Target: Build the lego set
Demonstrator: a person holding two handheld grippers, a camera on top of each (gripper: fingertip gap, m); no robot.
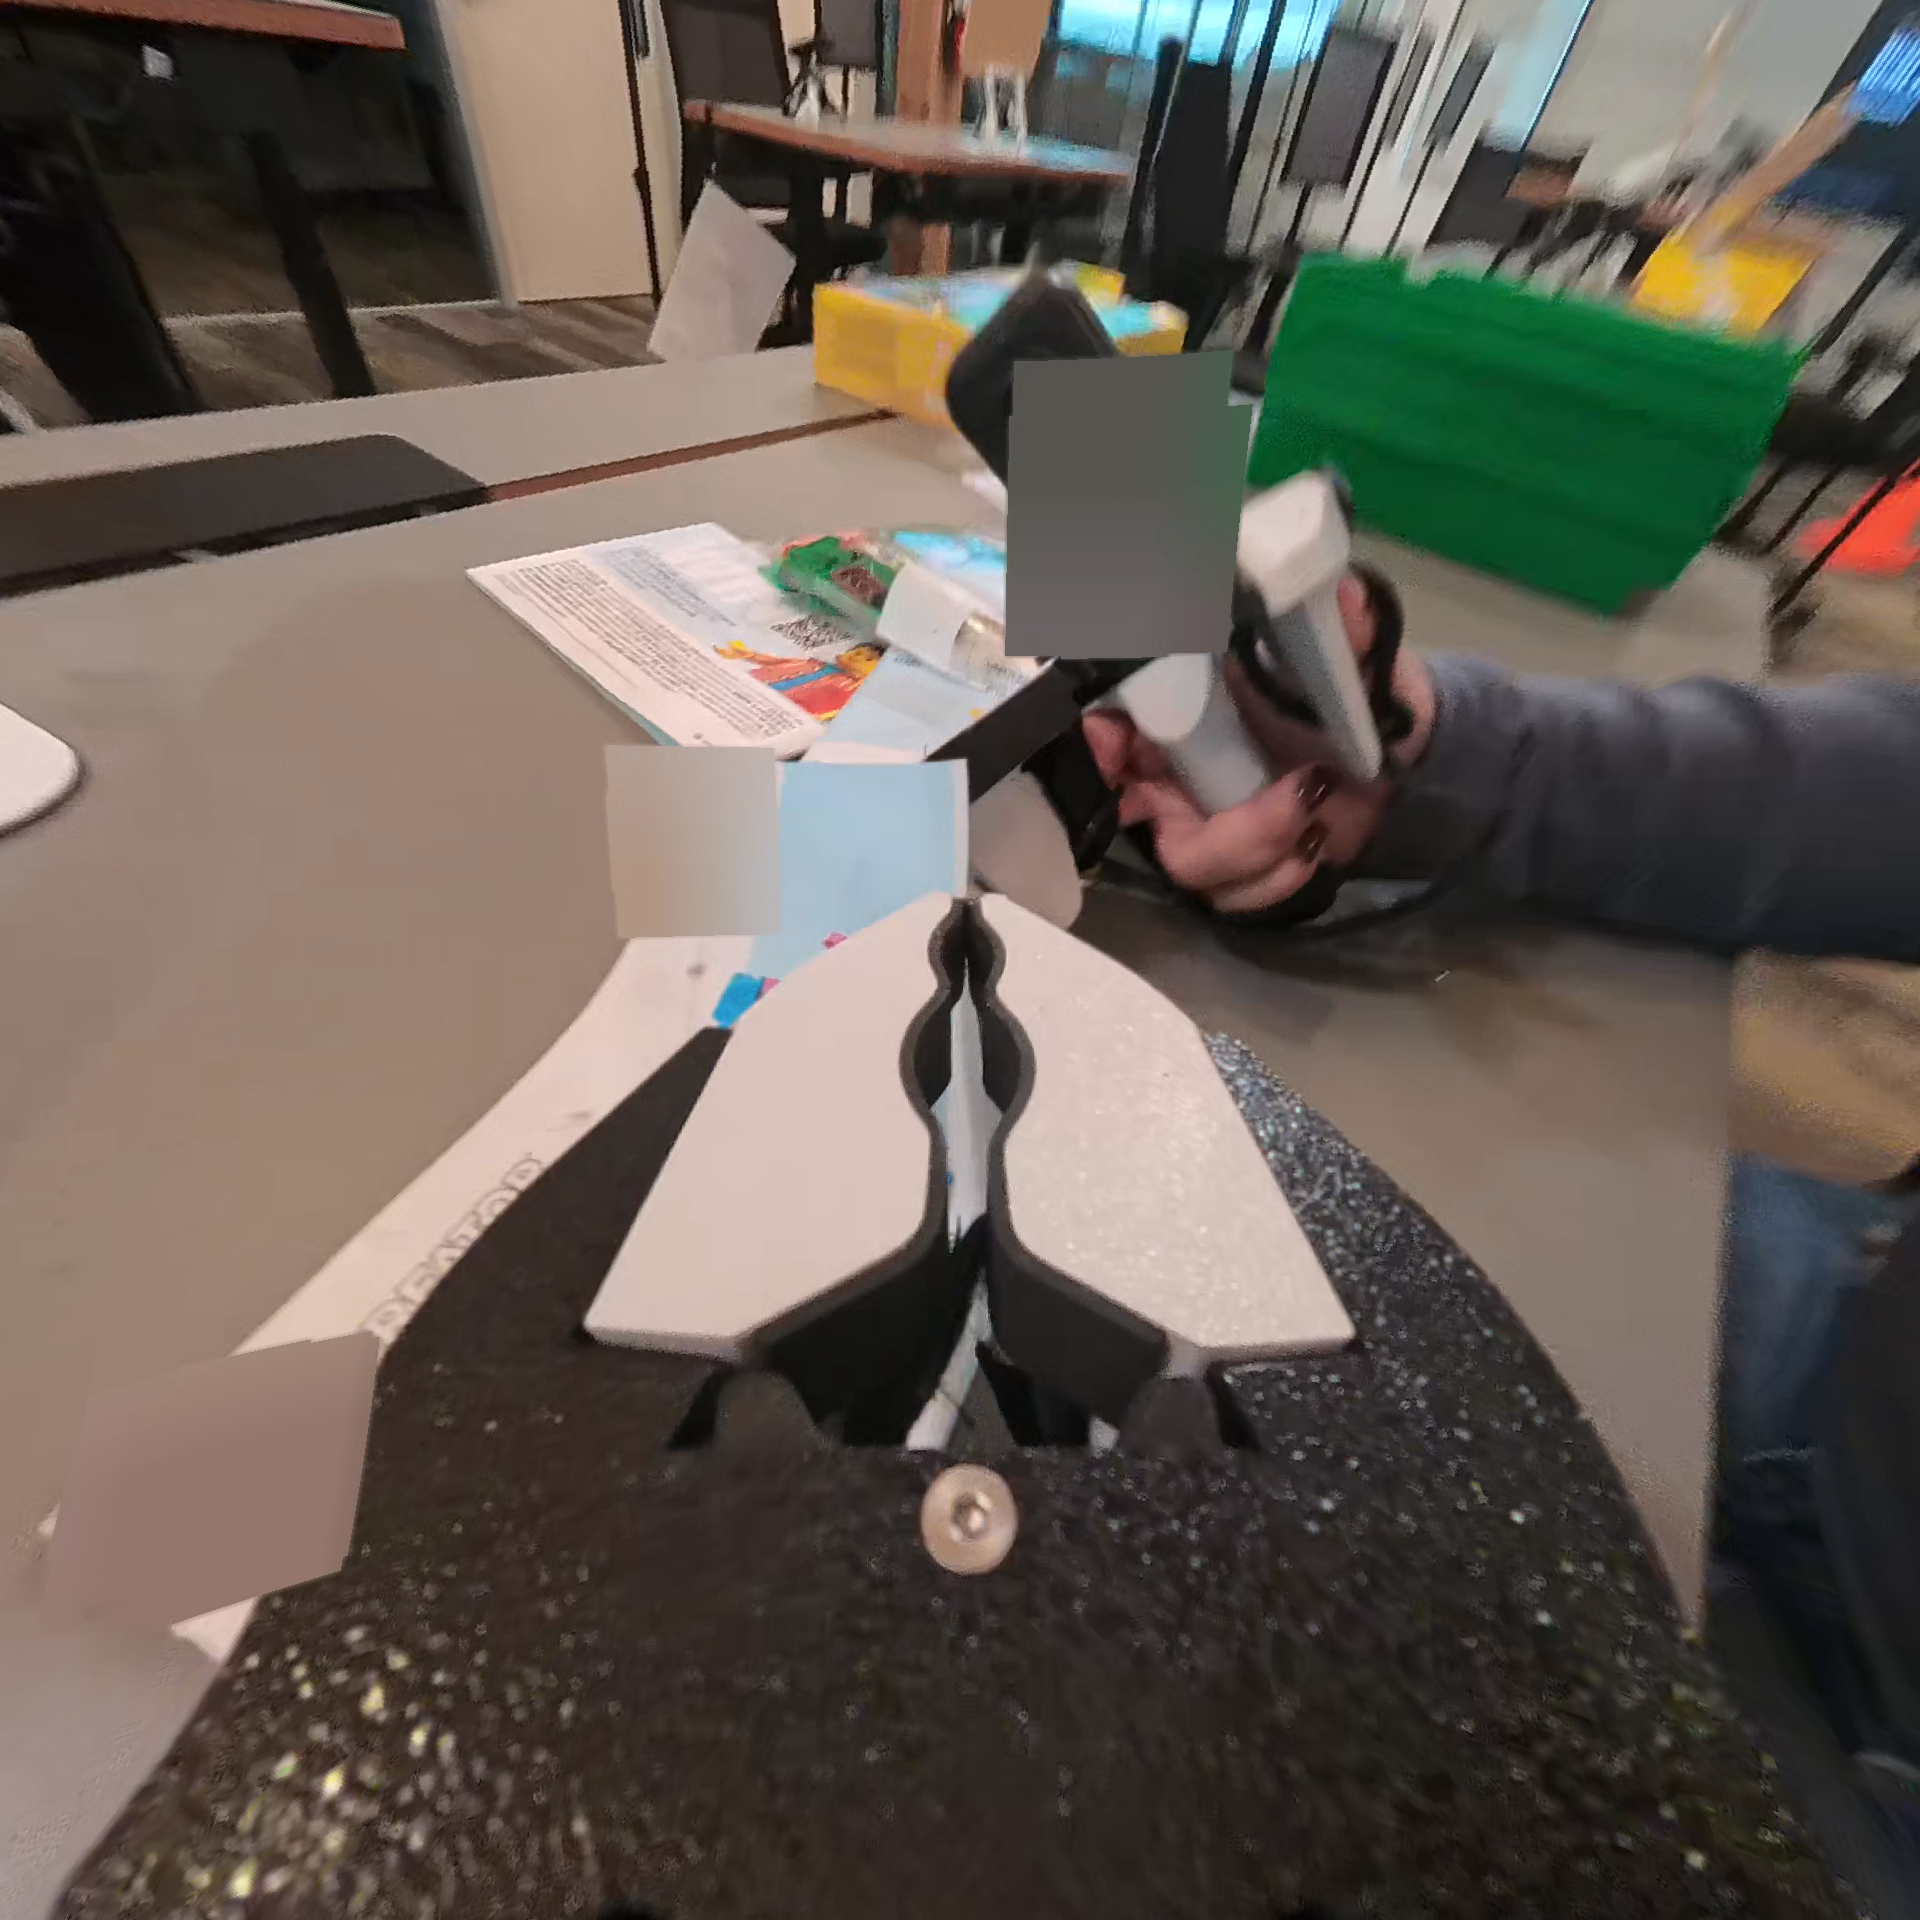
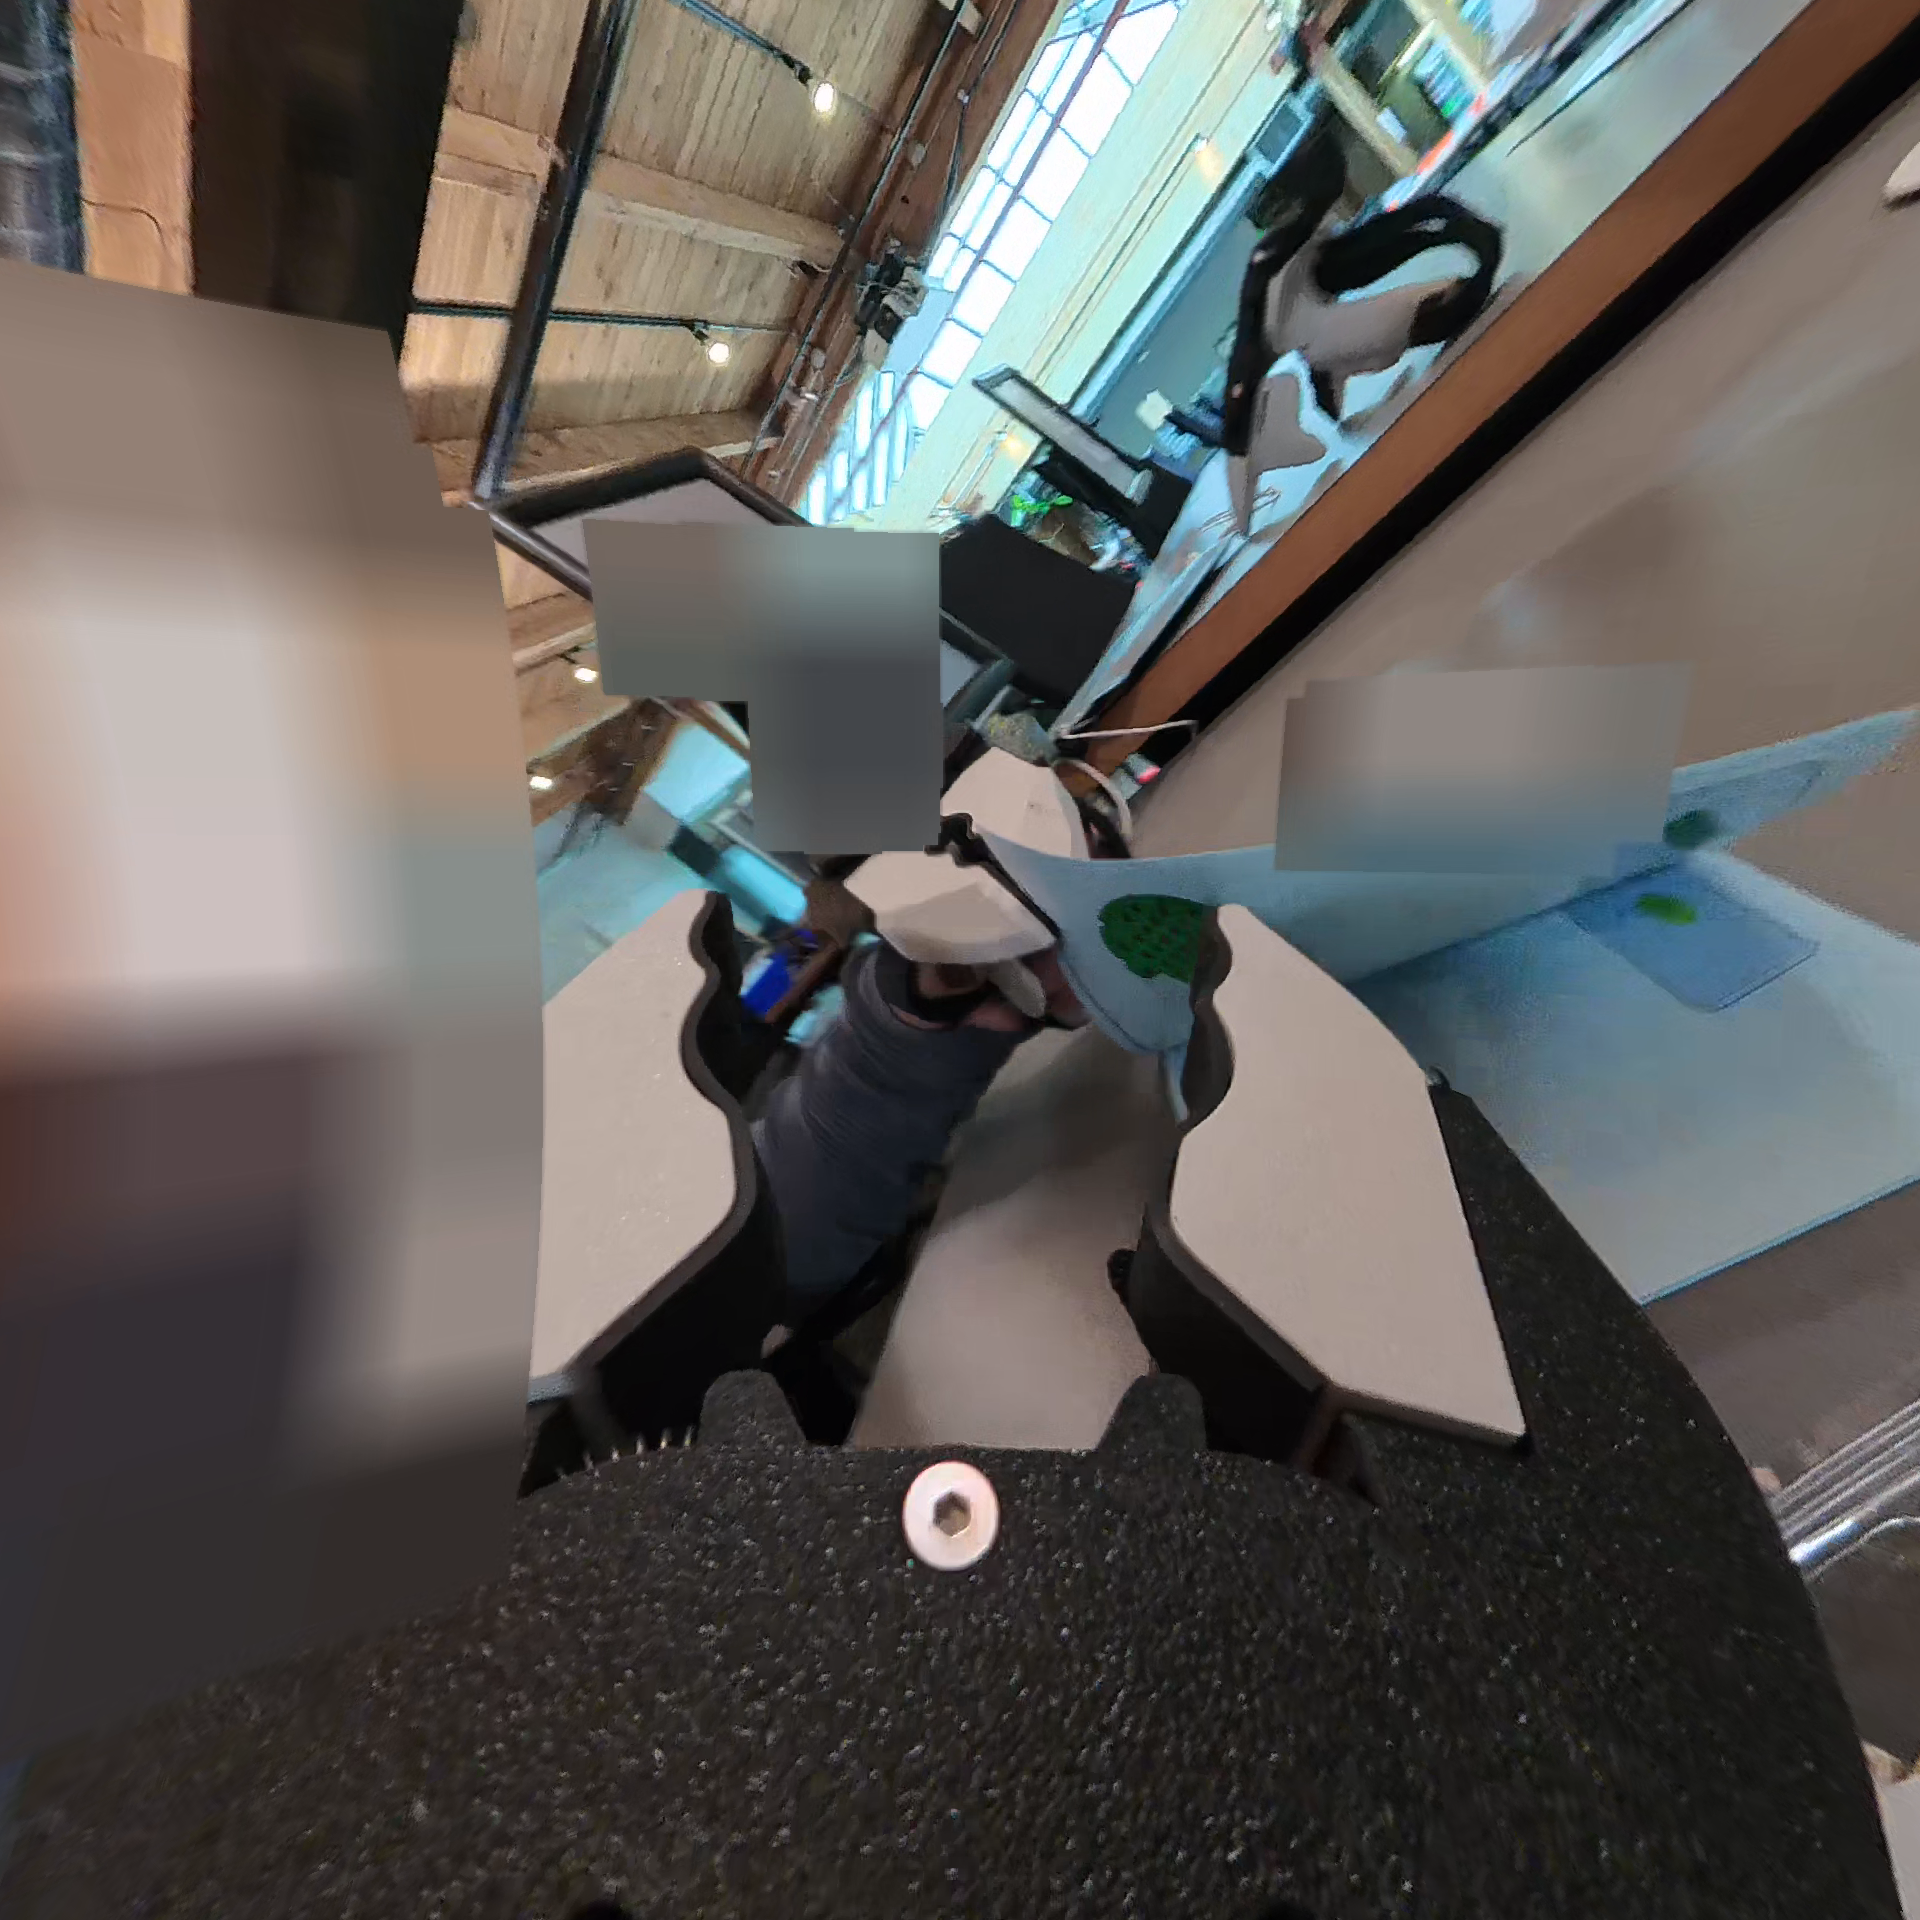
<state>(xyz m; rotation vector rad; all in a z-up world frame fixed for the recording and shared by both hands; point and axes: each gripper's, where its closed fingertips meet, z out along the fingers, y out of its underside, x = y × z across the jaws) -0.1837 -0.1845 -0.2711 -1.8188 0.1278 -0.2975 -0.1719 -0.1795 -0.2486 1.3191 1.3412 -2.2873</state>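
Observation:
My left gripper (image 1: 966, 914) is shut on the edge of a light-blue page (image 1: 868, 831) of the Lego instruction booklet and holds it up off the grey table (image 1: 312, 831). The right wrist view shows that gripper farther off (image 2: 956, 904), pinching the page (image 2: 1299, 914), which bears a printed green plate. My right gripper (image 2: 966, 925) is open and empty, tilted sideways, with the page's lower corner just in front of its right finger (image 2: 1299, 1143). In the left wrist view the right gripper (image 1: 1023, 842) is held by a hand (image 1: 1247, 821) just beyond the page.
A second printed leaflet (image 1: 665, 634) and a clear bag of Lego pieces (image 1: 862, 571) lie behind the page. A yellow Lego box (image 1: 883, 332) and a green bin (image 1: 1507, 416) stand farther back. A white sheet (image 1: 499, 1143) lies under my left gripper. My two grippers' fingertips are within a few centimetres of each other.

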